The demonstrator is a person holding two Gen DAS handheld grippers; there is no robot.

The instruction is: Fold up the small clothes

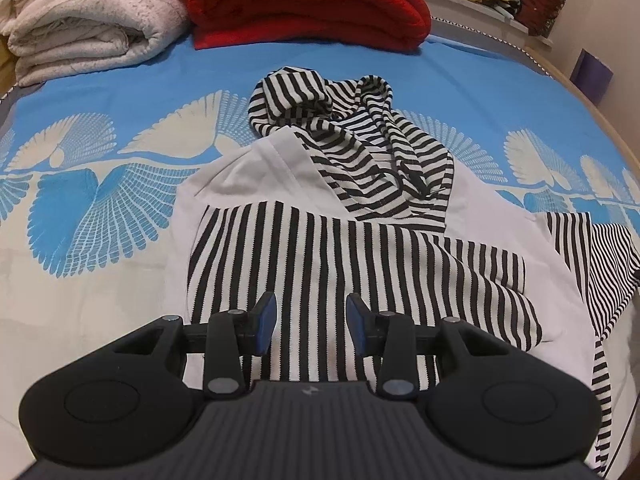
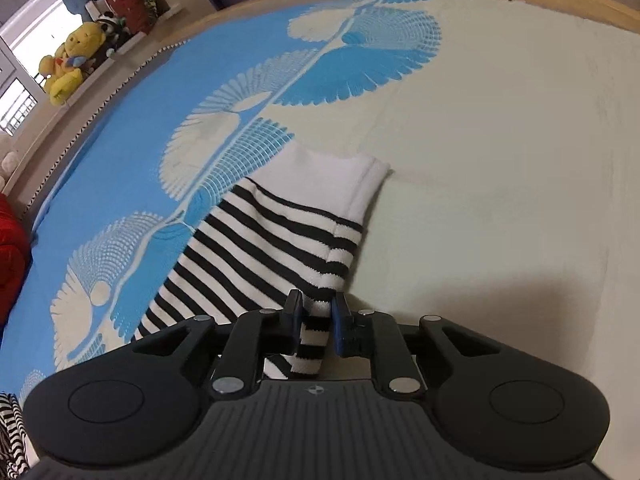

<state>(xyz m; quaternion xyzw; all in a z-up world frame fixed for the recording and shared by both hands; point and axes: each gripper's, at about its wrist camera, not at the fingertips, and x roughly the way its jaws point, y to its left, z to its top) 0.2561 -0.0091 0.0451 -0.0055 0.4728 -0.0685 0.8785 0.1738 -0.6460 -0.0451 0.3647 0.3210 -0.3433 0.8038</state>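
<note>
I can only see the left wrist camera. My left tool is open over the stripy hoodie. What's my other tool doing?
Observer: The right tool is pinching a stripy sleeve between its pads.
Child: Which bit of it?
Observer: The sleeve's side edge. The white cuff lies further ahead, flat on the bed.
Child: What's next to the sleeve?
Observer: On its right, the cover is plain cream; the blue feather pattern is on its left.
</note>
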